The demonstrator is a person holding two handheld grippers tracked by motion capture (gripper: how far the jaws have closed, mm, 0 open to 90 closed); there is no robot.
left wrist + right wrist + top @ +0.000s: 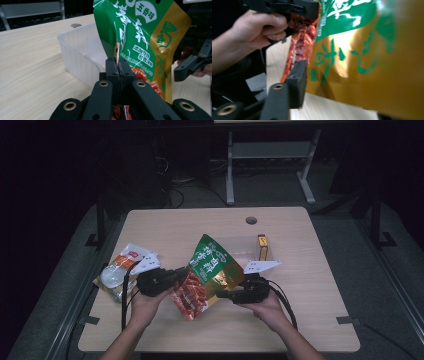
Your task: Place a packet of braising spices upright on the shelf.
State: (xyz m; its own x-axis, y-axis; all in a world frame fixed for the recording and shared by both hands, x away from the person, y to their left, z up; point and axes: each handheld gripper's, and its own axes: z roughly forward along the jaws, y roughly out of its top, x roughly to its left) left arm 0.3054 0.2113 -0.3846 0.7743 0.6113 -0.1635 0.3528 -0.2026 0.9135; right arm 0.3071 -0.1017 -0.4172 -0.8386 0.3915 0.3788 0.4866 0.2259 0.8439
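A green and gold snack bag (pixel 212 270) with red pieces inside hangs above the table's middle. My left gripper (pixel 176 276) is shut on its left edge; in the left gripper view the jaws (pixel 117 65) pinch the seam, with the bag (pixel 140 32) rising above them. My right gripper (pixel 226 294) sits at the bag's lower right corner. In the right gripper view one black finger (pixel 297 80) stands just left of the gold side of the bag (pixel 367 57), which hides the other finger. The jaws look parted.
A clear plastic box (pixel 80 50) stands just behind the bag. A small yellow carton (pixel 262 247) stands upright to its right. An orange and white packet (pixel 127 260) and a round clear lid (pixel 112 277) lie at the table's left edge.
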